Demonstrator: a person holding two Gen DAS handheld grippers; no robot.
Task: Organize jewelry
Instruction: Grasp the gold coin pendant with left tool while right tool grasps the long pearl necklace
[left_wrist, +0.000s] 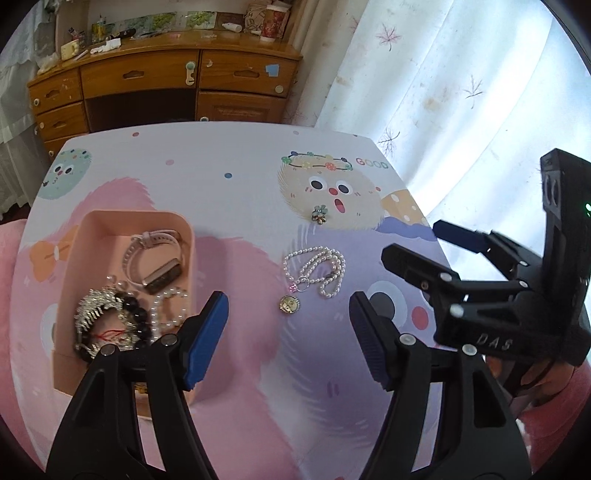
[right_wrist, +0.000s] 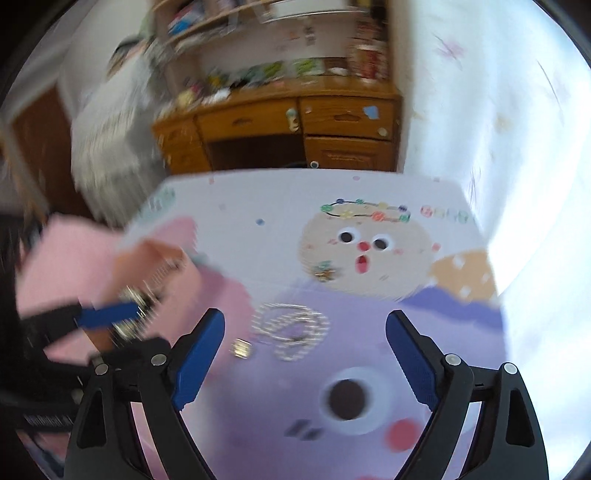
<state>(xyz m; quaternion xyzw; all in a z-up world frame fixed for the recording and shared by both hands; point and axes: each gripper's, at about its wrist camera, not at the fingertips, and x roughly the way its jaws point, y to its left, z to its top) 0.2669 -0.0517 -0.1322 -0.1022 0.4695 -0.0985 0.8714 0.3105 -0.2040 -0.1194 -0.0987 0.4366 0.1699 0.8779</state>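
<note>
A pink tray (left_wrist: 92, 225) on the left of the table holds a pink watch (left_wrist: 155, 254), a silver comb-like piece (left_wrist: 98, 306), a black bead bracelet (left_wrist: 136, 314) and pearls. A pearl necklace (left_wrist: 317, 271) with a gold pendant (left_wrist: 289, 305) lies on the table to the tray's right; it also shows blurred in the right wrist view (right_wrist: 295, 330). A small flower brooch (left_wrist: 320, 214) lies farther back. My left gripper (left_wrist: 288, 336) is open and empty, above the table near the tray. My right gripper (right_wrist: 304, 354) is open and empty, just short of the necklace.
The table (left_wrist: 229, 192) has a cartoon-print cover. A wooden desk (left_wrist: 166, 81) with drawers stands behind it. A white curtain (left_wrist: 443, 74) hangs on the right. The right gripper's body (left_wrist: 517, 288) shows at the table's right edge.
</note>
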